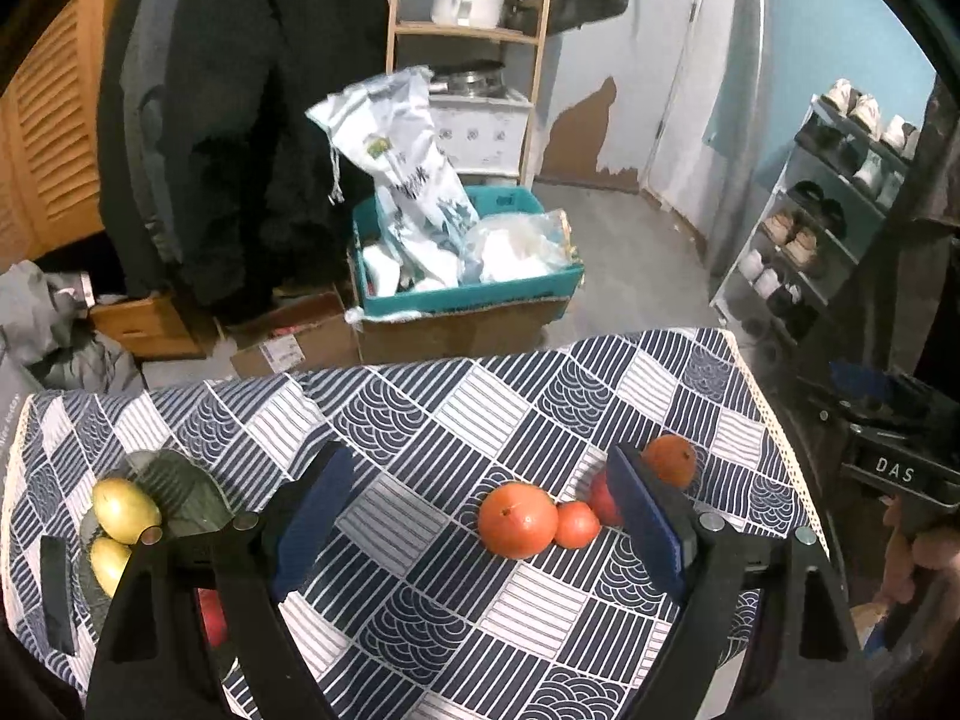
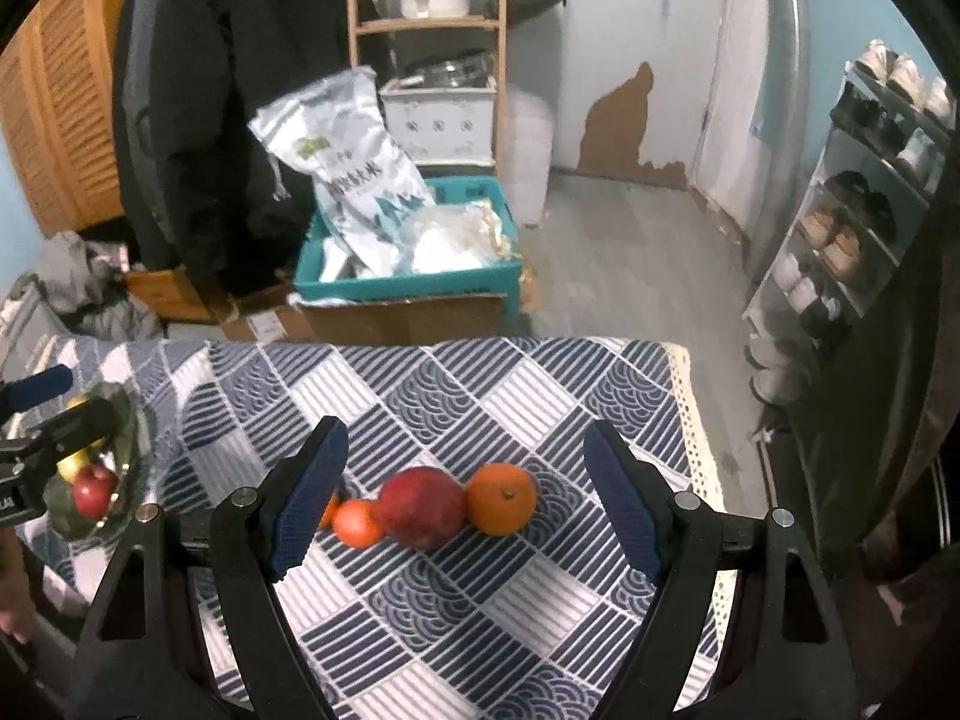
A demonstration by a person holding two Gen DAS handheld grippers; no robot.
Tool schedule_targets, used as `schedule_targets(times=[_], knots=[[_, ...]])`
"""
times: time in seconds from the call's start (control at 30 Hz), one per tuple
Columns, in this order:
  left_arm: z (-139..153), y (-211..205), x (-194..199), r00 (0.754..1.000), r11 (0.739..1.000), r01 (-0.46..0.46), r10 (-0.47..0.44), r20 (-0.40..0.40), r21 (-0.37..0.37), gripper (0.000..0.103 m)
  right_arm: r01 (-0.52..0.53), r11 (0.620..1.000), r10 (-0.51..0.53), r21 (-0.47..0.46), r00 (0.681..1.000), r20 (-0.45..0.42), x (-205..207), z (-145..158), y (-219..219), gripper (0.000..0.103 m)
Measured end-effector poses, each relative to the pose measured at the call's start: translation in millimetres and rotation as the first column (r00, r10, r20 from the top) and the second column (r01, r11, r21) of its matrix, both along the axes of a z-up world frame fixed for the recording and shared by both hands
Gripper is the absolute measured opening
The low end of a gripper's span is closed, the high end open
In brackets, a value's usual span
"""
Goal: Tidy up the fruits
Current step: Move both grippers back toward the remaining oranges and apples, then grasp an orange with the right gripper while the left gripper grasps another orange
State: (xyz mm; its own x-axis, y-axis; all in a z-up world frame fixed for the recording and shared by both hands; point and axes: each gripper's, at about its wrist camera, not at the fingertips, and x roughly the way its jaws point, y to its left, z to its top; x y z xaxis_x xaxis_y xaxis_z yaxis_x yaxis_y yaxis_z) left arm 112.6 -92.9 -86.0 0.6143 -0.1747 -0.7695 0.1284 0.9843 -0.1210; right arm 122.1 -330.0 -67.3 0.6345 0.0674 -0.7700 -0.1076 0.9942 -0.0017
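Right wrist: patterned tablecloth (image 2: 480, 396) bears fruit; beyond, seemingly grey floor (image 2: 630, 252).

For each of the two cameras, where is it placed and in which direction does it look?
Left wrist: on the left gripper, looking forward and down at the patterned tablecloth, a big orange and a glass bowl with yellow fruit; own open fingers show, the right gripper at the edge.
Right wrist: on the right gripper, looking down at a red apple between oranges; own open fingers show, the left gripper at the left edge.
Shared: tablecloth, fruit row, bowl, teal crate.
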Motion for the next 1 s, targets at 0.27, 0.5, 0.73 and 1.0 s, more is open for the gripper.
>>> schedule_targets(times=[0.27, 0.5, 0.73, 1.0], knots=[[-26, -7, 30, 0.997, 1.000, 0.014, -0.014, -0.076, -0.001, 0.087, 0.018, 1.000, -0.019, -0.005, 0.992, -0.124, 40, -34, -17, 0.081], [-59, -14, 51, 0.989, 1.000, 0.010, -0.012, -0.147, -0.017, 0.087, 0.063, 0.998, -0.060, 0.011, 0.977, -0.203, 60, -71, -29, 0.081], [-98, -23, 64, 0.976, 1.000, 0.019, -0.019, -0.216, -0.005, 0.087, 0.093, 0.996, -0.087, 0.007, 0.955, -0.283, 72, -113, -36, 0.081], [-132, -32, 70, 0.958, 0.999, 0.039, -0.037, -0.283, 0.003, 0.087, 0.130, 0.991, -0.107, 0.040, 0.929, -0.355, 82, -145, -47, 0.081]])
